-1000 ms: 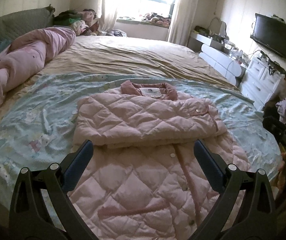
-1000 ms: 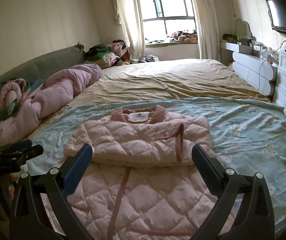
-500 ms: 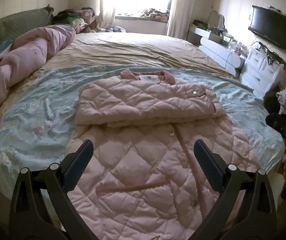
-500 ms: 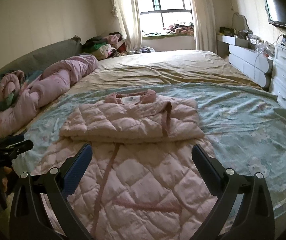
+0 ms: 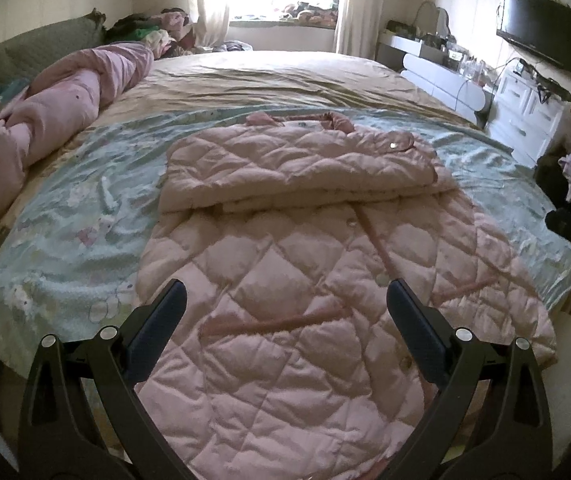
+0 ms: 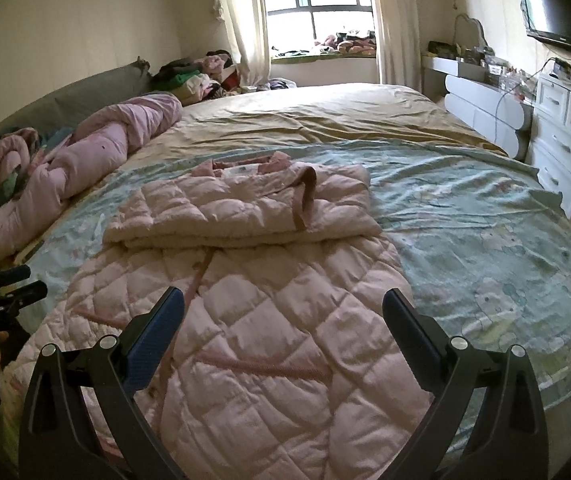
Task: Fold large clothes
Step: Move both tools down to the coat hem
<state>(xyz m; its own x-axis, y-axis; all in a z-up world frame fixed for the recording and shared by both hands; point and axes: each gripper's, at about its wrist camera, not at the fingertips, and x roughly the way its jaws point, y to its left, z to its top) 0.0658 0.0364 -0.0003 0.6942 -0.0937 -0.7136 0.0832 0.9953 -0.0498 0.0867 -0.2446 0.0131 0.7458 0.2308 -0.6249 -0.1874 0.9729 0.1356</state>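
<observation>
Bedroom light falls on the bed (image 5: 65, 216), where the pink quilted coat (image 5: 293, 288) lies with its sleeves folded over the chest. For the next fold, I would grip both hem corners evenly. The left tool (image 5: 285, 312) and right tool (image 6: 283, 316) are spread wide, holding nothing.

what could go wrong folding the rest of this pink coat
The quilted coat is puffy, so the folded sleeves may spring open or slide when the hem goes over them. The hem hangs near the bed edge and could drag the coat off. Both grippers, left and right, are open and may pinch only one layer.
</observation>
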